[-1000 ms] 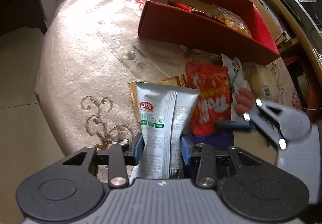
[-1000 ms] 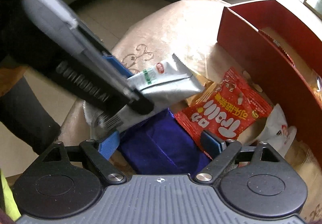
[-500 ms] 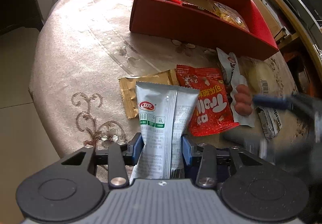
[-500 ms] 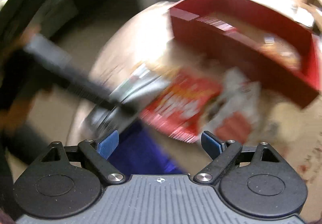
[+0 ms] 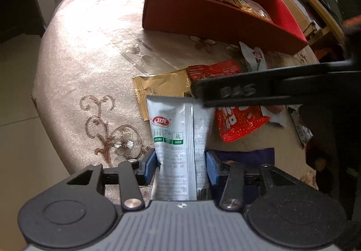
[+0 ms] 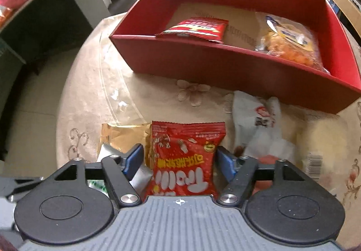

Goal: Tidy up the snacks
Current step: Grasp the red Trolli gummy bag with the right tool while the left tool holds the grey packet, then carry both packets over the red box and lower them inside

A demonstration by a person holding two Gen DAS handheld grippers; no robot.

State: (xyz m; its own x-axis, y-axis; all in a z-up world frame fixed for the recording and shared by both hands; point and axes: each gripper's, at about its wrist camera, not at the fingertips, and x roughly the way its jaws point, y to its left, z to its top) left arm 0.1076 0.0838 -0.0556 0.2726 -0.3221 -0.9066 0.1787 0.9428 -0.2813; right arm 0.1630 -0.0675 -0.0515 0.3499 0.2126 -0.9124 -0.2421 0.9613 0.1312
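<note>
Right now my left gripper [image 5: 181,162] squeezes a silver snack pack [image 5: 178,138] between its blue pads [image 5: 150,164], and the pack sticks up above the near edge of the table [image 5: 90,48]. My right gripper [image 6: 180,158] has its fingers spread wide, one on each side of a red gummy bag [image 6: 185,160]. I cannot tell if the pads touch the bag. From the left wrist camera I see a dark arm of the right gripper [image 5: 259,90] reaching across over the red bag.

A gold packet [image 5: 162,86] lies flat under the red bag's left side. A white wrapper [image 6: 259,120] sits just right of the red bag, between it and the red box [image 6: 237,70]. A dark blue pack [image 5: 246,156] lies at the near edge of the table, beside my left gripper.

The red box stands toward the far edge of the table. Inside it lie a red chip bag [image 6: 198,28] on the left and a clear bag of orange snacks [image 6: 291,43] on the right, well apart from each other.
</note>
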